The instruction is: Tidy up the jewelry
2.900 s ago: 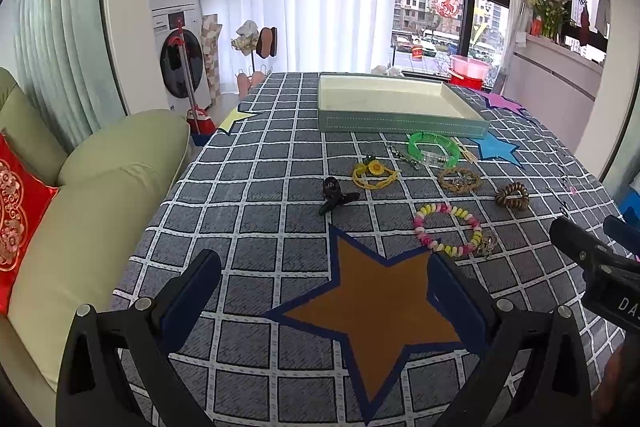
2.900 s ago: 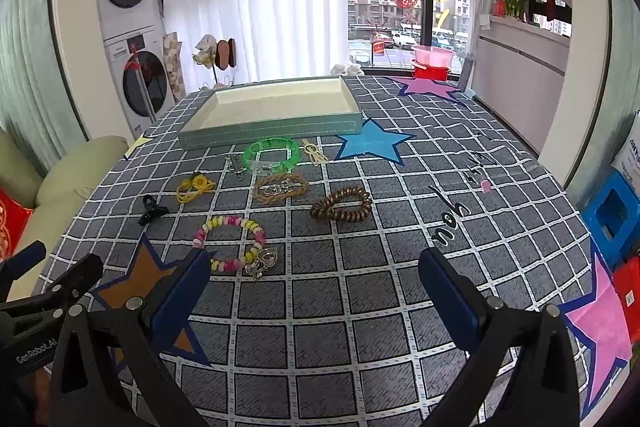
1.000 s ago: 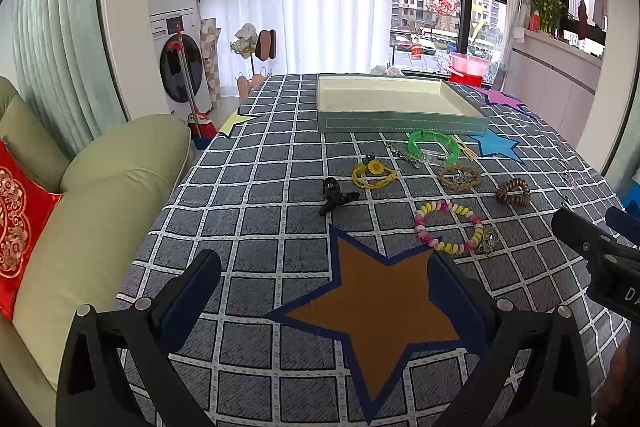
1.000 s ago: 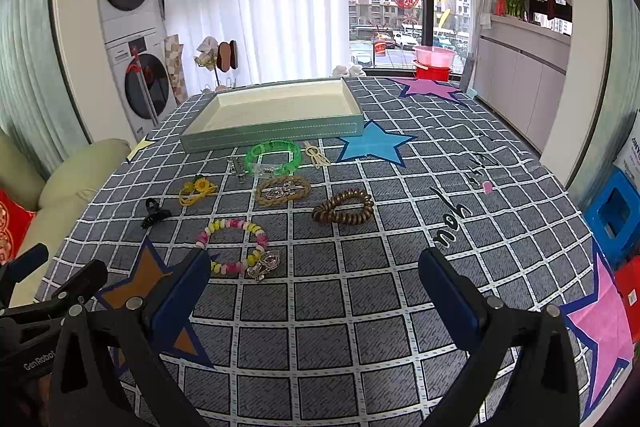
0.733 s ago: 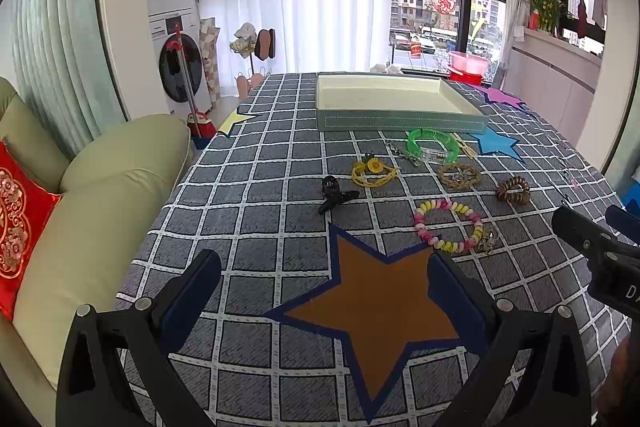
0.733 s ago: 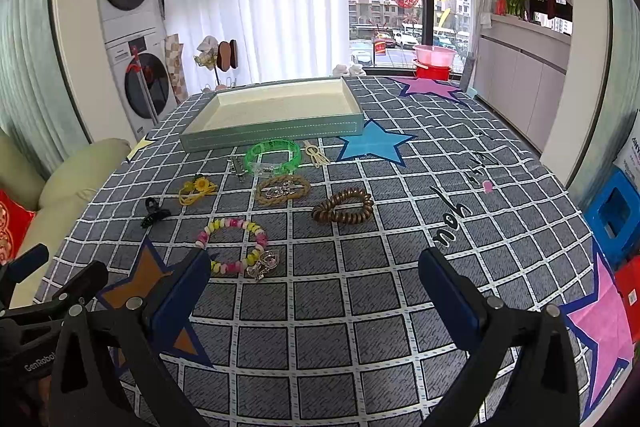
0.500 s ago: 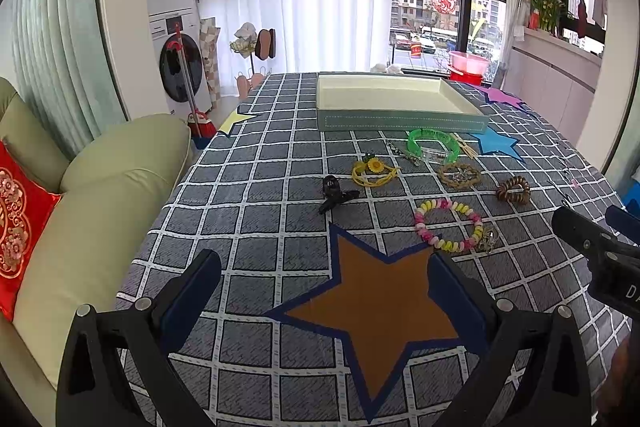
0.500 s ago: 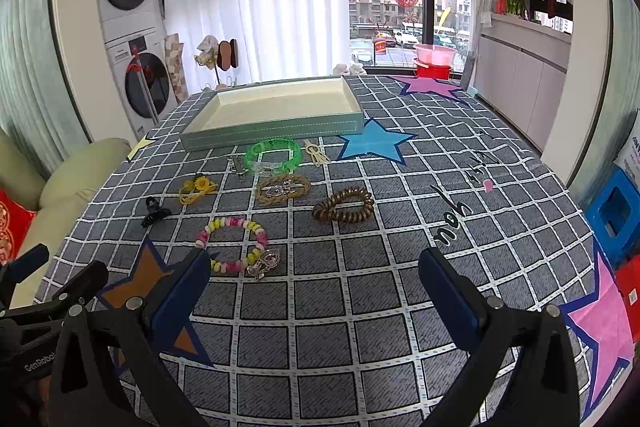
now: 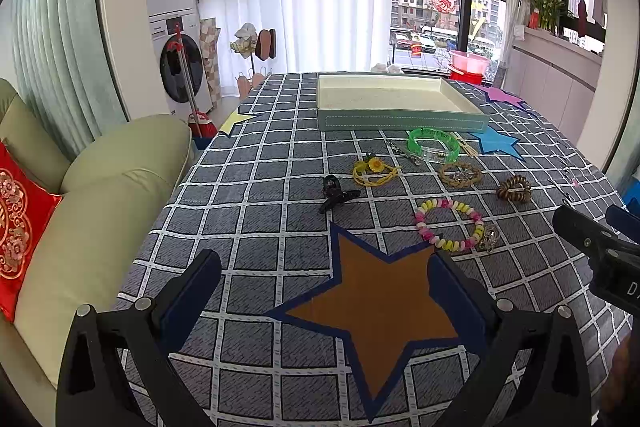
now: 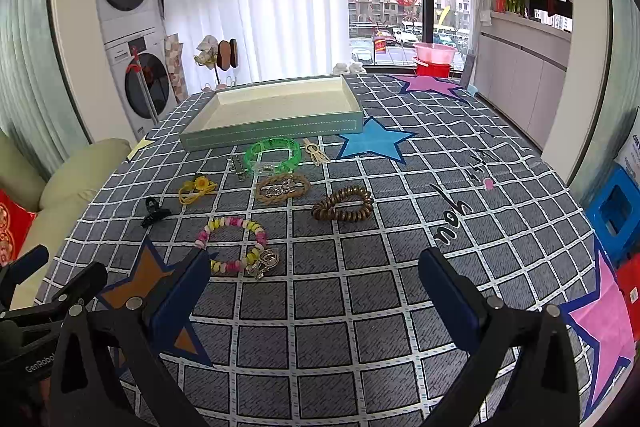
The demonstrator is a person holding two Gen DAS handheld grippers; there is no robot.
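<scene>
A shallow teal tray (image 9: 404,119) (image 10: 276,129) with a cream inside stands empty at the far side of the checked tablecloth. Loose jewelry lies in front of it: a green bangle (image 9: 433,143) (image 10: 273,155), a yellow flower tie (image 9: 374,171) (image 10: 197,188), a black claw clip (image 9: 336,191) (image 10: 153,212), a woven bracelet (image 9: 460,175) (image 10: 282,187), a brown coil bracelet (image 9: 514,188) (image 10: 343,209) and a pink-and-yellow bead bracelet (image 9: 450,223) (image 10: 234,243). My left gripper (image 9: 324,291) hangs open over the orange star. My right gripper (image 10: 314,287) is open too, just short of the bead bracelet.
A pale green sofa (image 9: 92,211) with a red cushion (image 9: 20,223) borders the table's left edge. Stacked washing machines (image 10: 128,27) stand behind. A blue stool (image 10: 616,207) sits off the right edge. Bare cloth lies on the right half around the blue star (image 10: 374,143).
Both grippers have stayed almost still, with only a slight drift of the views. Nothing on the table has moved.
</scene>
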